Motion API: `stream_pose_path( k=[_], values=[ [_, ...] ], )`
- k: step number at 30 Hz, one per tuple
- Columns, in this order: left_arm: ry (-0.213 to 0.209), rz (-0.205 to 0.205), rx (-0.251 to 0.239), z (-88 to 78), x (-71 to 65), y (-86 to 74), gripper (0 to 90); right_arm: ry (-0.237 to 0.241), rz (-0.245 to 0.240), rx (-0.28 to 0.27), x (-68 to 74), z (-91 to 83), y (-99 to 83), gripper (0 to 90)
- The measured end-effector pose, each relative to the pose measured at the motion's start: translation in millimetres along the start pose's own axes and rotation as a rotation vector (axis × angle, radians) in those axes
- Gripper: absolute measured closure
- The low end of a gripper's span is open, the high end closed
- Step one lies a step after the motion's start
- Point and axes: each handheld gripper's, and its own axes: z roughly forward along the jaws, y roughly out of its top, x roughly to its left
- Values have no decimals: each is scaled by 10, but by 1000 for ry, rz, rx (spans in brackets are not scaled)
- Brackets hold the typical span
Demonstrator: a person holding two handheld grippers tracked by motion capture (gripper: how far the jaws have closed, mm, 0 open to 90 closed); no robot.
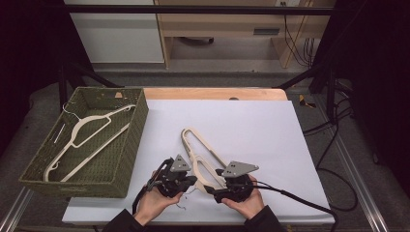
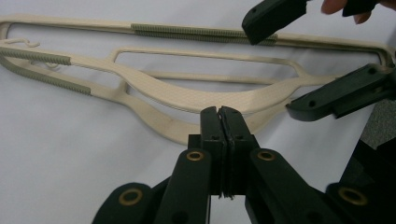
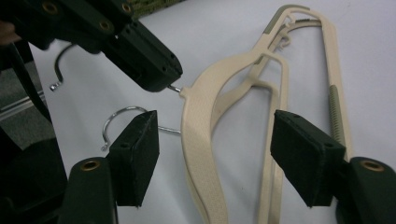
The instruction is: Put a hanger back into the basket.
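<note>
The left gripper (image 1: 186, 182) sits near the front edge of the white table cover (image 1: 251, 125), its jaws clenched together on the thin metal hook stem of a cream hanger (image 3: 201, 140); in the left gripper view the black pads meet with no gap just in front of the hanger's curved neck. Two cream hangers (image 1: 200, 154) lie stacked here on the cover, their long ends reaching toward the middle of the sheet. The right gripper (image 1: 217, 186), just beside the left one, holds its jaws spread on either side of the hanger necks, not pressing them. One wire hook (image 3: 119, 122) curls past its left pad. At the cover's left edge stands a green woven basket (image 1: 130, 150) holding another cream hanger (image 1: 84, 137).
</note>
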Motion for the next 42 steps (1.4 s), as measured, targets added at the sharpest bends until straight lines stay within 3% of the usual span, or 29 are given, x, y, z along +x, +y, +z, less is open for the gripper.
stream_pose_path(
  k=[6, 13, 22, 24, 30, 34, 38, 42],
  values=[
    [3, 2, -7, -12, -8, 15, 888, -5, -43, 53, 57, 96, -21, 395],
    [4, 5, -10, -20, -29, 22, 888, -24, -83, 99, 96, 156, -41, 549],
    [-3, 3, -12, -21, -21, 18, 887, -11, -110, 115, 97, 182, -62, 712],
    [-2, 2, -18, -24, -22, 18, 887, 5, -116, 112, 94, 180, -61, 726],
    [1, 7, -47, -84, -7, 26, 849, -7, -130, 97, 99, 159, -55, 737],
    [-10, 5, -137, -301, 37, 60, 729, -18, -141, 101, 96, 144, -52, 744],
    [22, 21, -248, -548, 123, 71, 544, -27, -135, 84, 81, 91, -22, 750],
    [30, -24, -323, -693, 276, 37, 406, -39, -135, 72, 53, 20, 19, 757]
  ],
)
